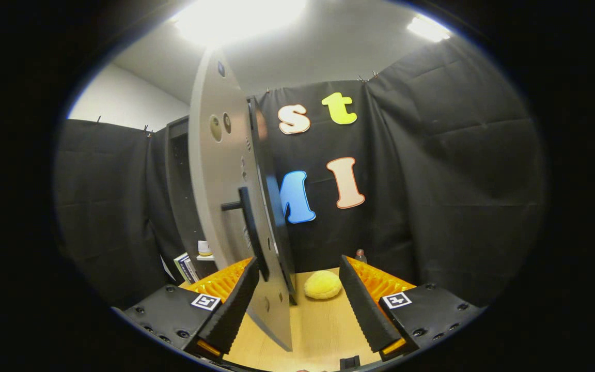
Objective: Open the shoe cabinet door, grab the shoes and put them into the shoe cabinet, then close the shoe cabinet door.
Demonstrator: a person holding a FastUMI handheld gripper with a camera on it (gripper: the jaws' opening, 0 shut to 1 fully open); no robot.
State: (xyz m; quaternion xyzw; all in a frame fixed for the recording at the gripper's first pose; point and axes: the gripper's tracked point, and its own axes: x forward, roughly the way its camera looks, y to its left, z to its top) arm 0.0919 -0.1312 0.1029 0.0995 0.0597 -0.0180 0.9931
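The shoe cabinet door, a grey panel with a dark inner side, stands swung open and edge-on to me. Its black bar handle sticks out just above my left fingertip. My gripper is open, its fingers wide apart. The door's lower edge runs down between them, close against the left finger and well away from the right one. A fluffy yellow shoe lies on the wooden floor, just beyond the fingertips and right of the door. The dark cabinet body stands behind the door to the left.
Some books and a small white bottle sit low down by the cabinet, left of the door. Another small bottle stands against the black cloth wall behind the right finger. Open wooden floor lies between the fingers.
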